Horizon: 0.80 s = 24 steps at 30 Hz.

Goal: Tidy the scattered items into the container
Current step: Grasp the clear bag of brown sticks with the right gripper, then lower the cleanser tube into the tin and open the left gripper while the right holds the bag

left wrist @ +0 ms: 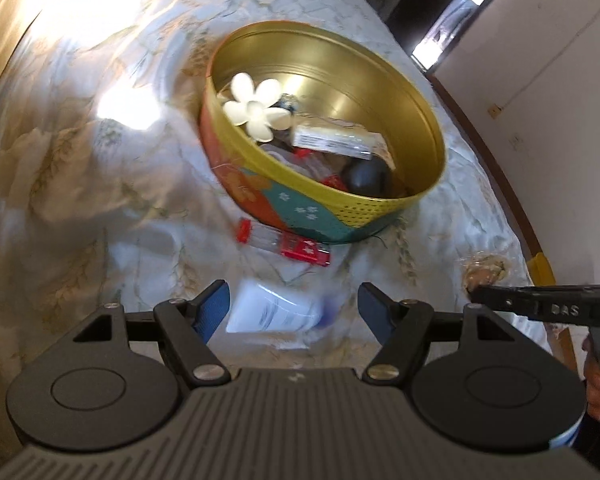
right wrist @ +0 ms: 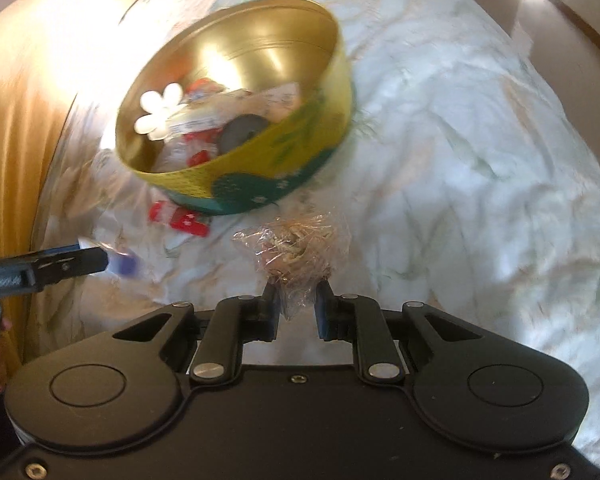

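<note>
A round tin (left wrist: 380, 208) (right wrist: 260, 168), gold inside and painted with flowers outside, stands on the bed. It holds a white flower clip (left wrist: 256, 108), a flat packet, a dark round thing and red pieces. My right gripper (right wrist: 298, 300) is shut on a crinkly clear bag of tan bits (right wrist: 296, 248) (left wrist: 486, 270), lifted just in front of the tin. My left gripper (left wrist: 294, 304) is open over a white tube with a blue cap (left wrist: 276, 312) that lies on the sheet. A red and clear packet (left wrist: 288, 246) (right wrist: 180, 218) lies against the tin's near wall.
The pale floral bedsheet (left wrist: 100, 160) is rumpled all around. A gold cushion or headboard (right wrist: 24, 100) runs along the left. The bed's wooden edge (left wrist: 512, 196) and a white wall lie to the right. A hand (left wrist: 598, 384) holds the right gripper's handle.
</note>
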Tool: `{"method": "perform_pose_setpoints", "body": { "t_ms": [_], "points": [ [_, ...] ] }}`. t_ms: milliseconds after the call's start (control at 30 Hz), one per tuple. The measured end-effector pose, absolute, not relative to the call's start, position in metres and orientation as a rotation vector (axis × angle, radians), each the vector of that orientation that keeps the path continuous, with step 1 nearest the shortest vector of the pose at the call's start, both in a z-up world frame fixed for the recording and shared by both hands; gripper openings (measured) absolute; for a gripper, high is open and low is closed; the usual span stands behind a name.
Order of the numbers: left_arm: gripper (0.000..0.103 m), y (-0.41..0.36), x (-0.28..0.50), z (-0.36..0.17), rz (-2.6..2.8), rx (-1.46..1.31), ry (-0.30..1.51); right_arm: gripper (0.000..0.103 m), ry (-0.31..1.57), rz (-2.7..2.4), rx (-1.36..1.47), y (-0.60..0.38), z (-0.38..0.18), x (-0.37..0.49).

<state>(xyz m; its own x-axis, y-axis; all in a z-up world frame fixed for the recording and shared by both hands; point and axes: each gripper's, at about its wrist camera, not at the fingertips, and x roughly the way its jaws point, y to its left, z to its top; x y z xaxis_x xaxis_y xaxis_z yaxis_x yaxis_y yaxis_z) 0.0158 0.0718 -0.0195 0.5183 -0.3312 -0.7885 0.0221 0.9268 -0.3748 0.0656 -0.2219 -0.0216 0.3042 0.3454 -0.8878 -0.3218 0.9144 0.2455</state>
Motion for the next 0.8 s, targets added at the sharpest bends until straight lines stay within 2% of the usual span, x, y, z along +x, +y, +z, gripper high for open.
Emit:
{"method": "perform_pose_setpoints", "body": {
  "t_ms": [100, 200, 267, 300, 367, 400, 433, 800],
  "points": [
    [0.079, 0.066, 0.014, -0.015, -0.235, -0.332, 0.997, 0.017, 1.204, 0.424, 0.054, -0.229, -0.03, 0.067],
    [0.071, 0.06, 0.015, -0.013, -0.241, -0.304, 1.005, 0.017, 1.199, 0.444, 0.076, -0.228, -0.03, 0.064],
    [0.072, 0.062, 0.014, -0.01, -0.224, -0.298, 0.996, 0.017, 1.186, 0.461, 0.082, -0.226, -0.028, 0.063],
    [0.074, 0.064, 0.015, -0.009, -0.211, -0.286, 0.994, 0.017, 1.184, 0.466, 0.088, -0.226, -0.028, 0.062],
    [0.089, 0.063, 0.016, -0.011, -0.198, -0.251, 0.995, 0.017, 1.183, 0.473, 0.099, -0.227, -0.028, 0.061],
    [0.101, 0.061, 0.017, -0.015, -0.205, -0.224, 1.015, 0.017, 1.183, 0.473, 0.107, -0.228, -0.028, 0.061],
    [0.103, 0.058, 0.02, -0.021, -0.217, -0.199, 1.041, 0.017, 1.183, 0.473, 0.114, -0.229, -0.028, 0.061],
    [0.103, 0.049, 0.057, -0.088, -0.127, -0.247, 1.191, 0.017, 1.192, 0.486, 0.157, -0.23, -0.031, 0.066]
  ]
}}
